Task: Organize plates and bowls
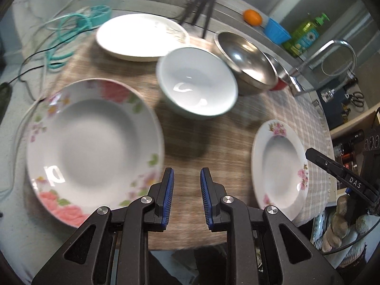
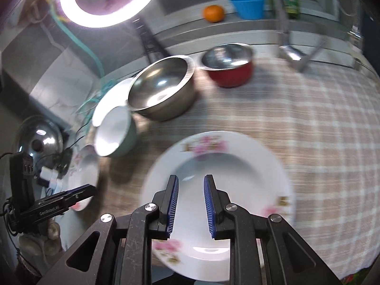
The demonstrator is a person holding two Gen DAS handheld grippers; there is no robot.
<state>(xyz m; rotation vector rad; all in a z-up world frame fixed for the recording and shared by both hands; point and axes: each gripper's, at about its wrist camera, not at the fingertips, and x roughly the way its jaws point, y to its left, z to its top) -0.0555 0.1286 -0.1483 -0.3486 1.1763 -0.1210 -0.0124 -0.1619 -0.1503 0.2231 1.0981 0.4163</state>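
You are hovering both grippers — left gripper [image 1: 187, 198], right gripper [image 2: 191, 204] — with jaws parted, gripping nothing. 2 rose-rimmed white plates [image 1: 92, 147] [image 2: 218, 180] are flanking the pale bowl [image 1: 197, 82].

Bare checked cloth [image 1: 213, 147] lies open ahead of the left gripper [image 1: 187, 178], a lane between the big floral plate [image 1: 95, 147] and the smaller floral plate [image 1: 277, 163]. The white bowl [image 1: 197, 80] and steel bowl [image 1: 247, 61] block its far end. Right of the red bowl [image 2: 229, 67] the cloth is free
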